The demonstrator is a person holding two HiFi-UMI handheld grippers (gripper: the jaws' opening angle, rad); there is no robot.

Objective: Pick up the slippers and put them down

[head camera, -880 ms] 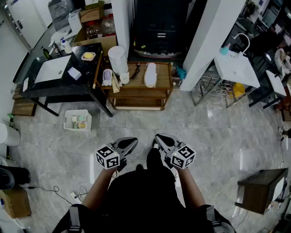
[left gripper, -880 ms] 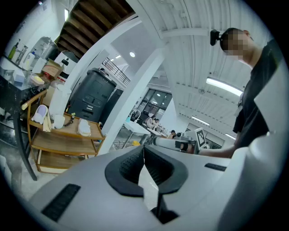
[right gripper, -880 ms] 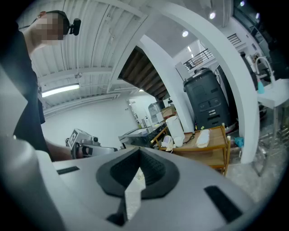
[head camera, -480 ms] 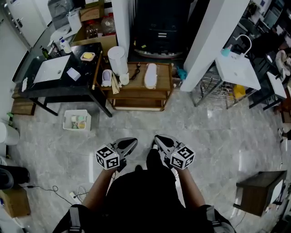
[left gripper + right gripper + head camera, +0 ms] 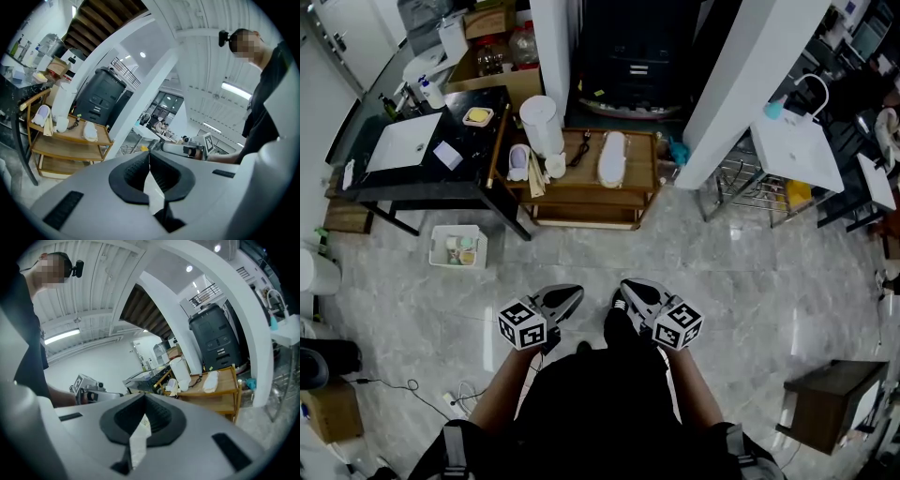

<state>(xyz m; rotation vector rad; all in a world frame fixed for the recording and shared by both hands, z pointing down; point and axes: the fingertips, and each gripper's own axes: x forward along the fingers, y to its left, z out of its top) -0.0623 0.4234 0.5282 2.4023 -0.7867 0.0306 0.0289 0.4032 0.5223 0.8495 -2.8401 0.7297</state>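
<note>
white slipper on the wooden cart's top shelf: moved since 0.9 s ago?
No. The white slipper lies at the same spot as before, on the right half of the wooden cart's top shelf, with no shift against the shelf edges.

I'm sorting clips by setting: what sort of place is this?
Likely a mock home set inside a lab hall: a wooden shelf bearing a white slipper, a free-standing washbasin, and a black counter.

I see open floor (image 5: 694,272) ahead, clear run to wooden shelf (image 5: 642,161) front edge. Black desk (image 5: 476,141) hems shelf's left edge; white bin (image 5: 457,247) on floor beside. White pillar (image 5: 750,84) crowds right corner. Tall white canister (image 5: 541,124) guards back-left corner; room above white slipper (image 5: 611,157).
</note>
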